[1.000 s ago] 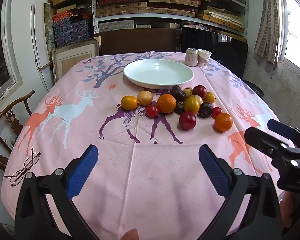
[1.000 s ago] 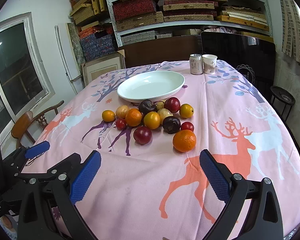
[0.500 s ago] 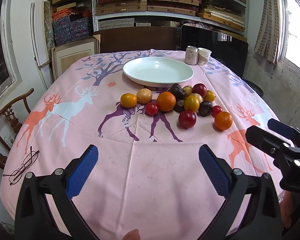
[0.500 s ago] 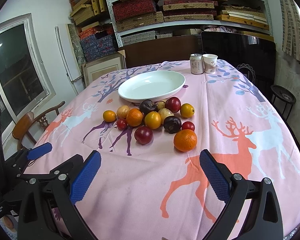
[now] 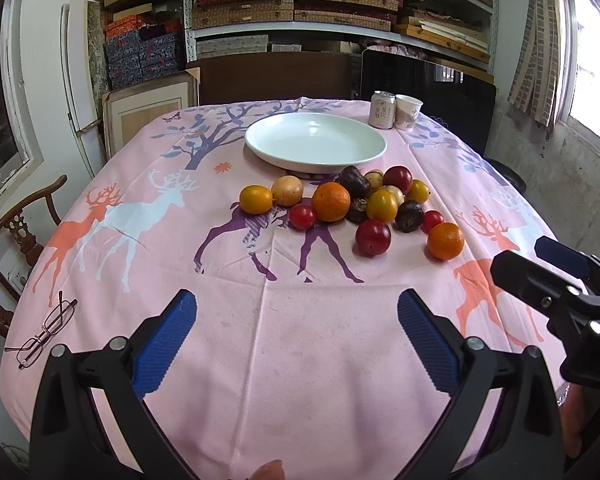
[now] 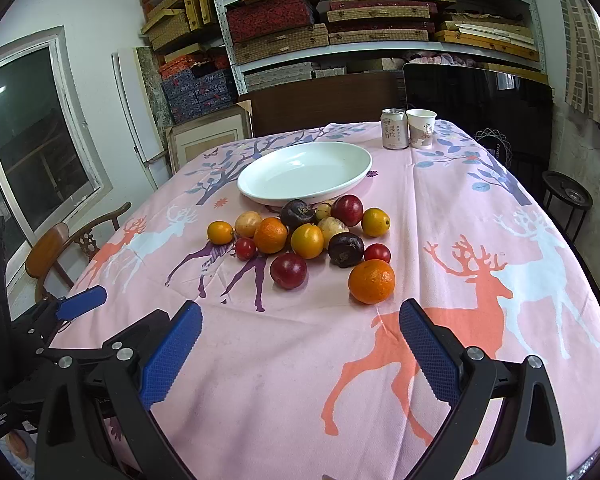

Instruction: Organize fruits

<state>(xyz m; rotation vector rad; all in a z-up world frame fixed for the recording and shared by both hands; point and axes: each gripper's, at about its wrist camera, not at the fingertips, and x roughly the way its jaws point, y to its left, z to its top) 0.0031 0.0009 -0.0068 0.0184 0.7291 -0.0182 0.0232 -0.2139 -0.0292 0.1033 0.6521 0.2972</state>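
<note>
Several fruits lie in a cluster on the pink deer tablecloth [image 5: 260,340]: an orange [image 5: 445,241] [image 6: 371,281] nearest on the right, a red plum [image 5: 373,237] [image 6: 288,270], another orange [image 5: 331,201] [image 6: 270,235], dark passion fruits and yellow ones. An empty white plate [image 5: 315,142] [image 6: 304,172] stands just behind them. My left gripper [image 5: 296,320] is open and empty, short of the fruit. My right gripper [image 6: 300,328] is open and empty, just before the near orange. Each gripper shows in the other's view, the right one [image 5: 556,264] and the left one [image 6: 80,304].
A drink can [image 5: 382,109] [image 6: 394,128] and a paper cup [image 5: 408,112] [image 6: 421,128] stand behind the plate. Glasses [image 5: 44,330] lie at the table's left edge. A wooden chair [image 5: 16,224] [image 6: 60,244] is on the left, shelves behind.
Both grippers have drifted slightly forward toward the fruit; the fruit looks a little nearer. Both stay open. Nothing on the table has moved.
</note>
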